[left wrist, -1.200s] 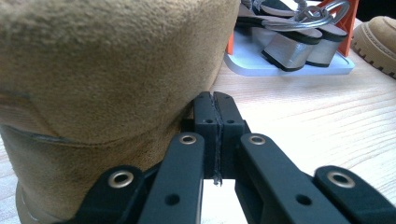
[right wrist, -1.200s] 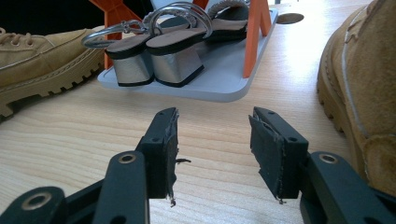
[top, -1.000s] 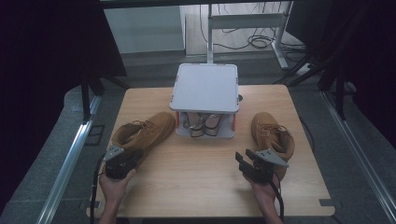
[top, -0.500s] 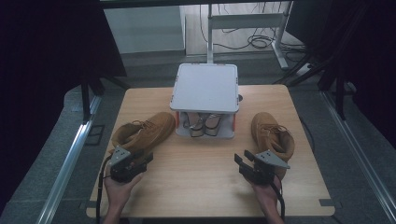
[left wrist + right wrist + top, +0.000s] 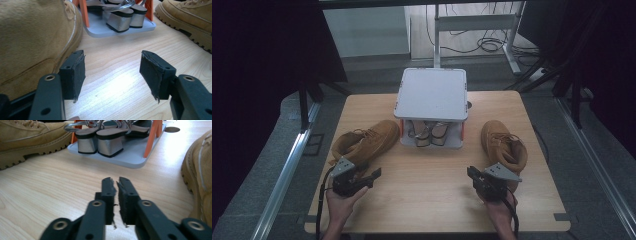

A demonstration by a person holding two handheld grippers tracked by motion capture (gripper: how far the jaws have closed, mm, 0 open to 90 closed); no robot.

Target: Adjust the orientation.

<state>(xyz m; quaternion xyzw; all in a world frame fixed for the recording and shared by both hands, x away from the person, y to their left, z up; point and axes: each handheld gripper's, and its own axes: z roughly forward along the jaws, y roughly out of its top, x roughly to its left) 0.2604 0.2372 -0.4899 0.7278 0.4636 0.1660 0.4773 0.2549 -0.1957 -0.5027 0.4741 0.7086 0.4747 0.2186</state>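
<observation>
Two tan boots lie on the wooden table, the left boot [image 5: 367, 142] [image 5: 32, 37] and the right boot [image 5: 504, 145] [image 5: 200, 175]. My left gripper [image 5: 373, 175] [image 5: 112, 65] rests beside the left boot's toe. It is open, its jaws have just been opening, and only bare table lies between them. My right gripper [image 5: 472, 173] [image 5: 115, 182] sits by the right boot's heel end. Its jaws have just been closing and stand shut with nothing between them. Both grippers point toward the rack.
A small grey two-level rack [image 5: 432, 92] with orange posts stands at the table's far middle. Silver heeled sandals [image 5: 427, 132] [image 5: 100, 142] sit on its lower tray [image 5: 140, 152]. Bare wood [image 5: 427, 185] lies between the grippers. Dark curtains hang at both sides.
The left gripper's jaws have opened wide and the right gripper's jaws have closed together. Both hands stay almost in place.
</observation>
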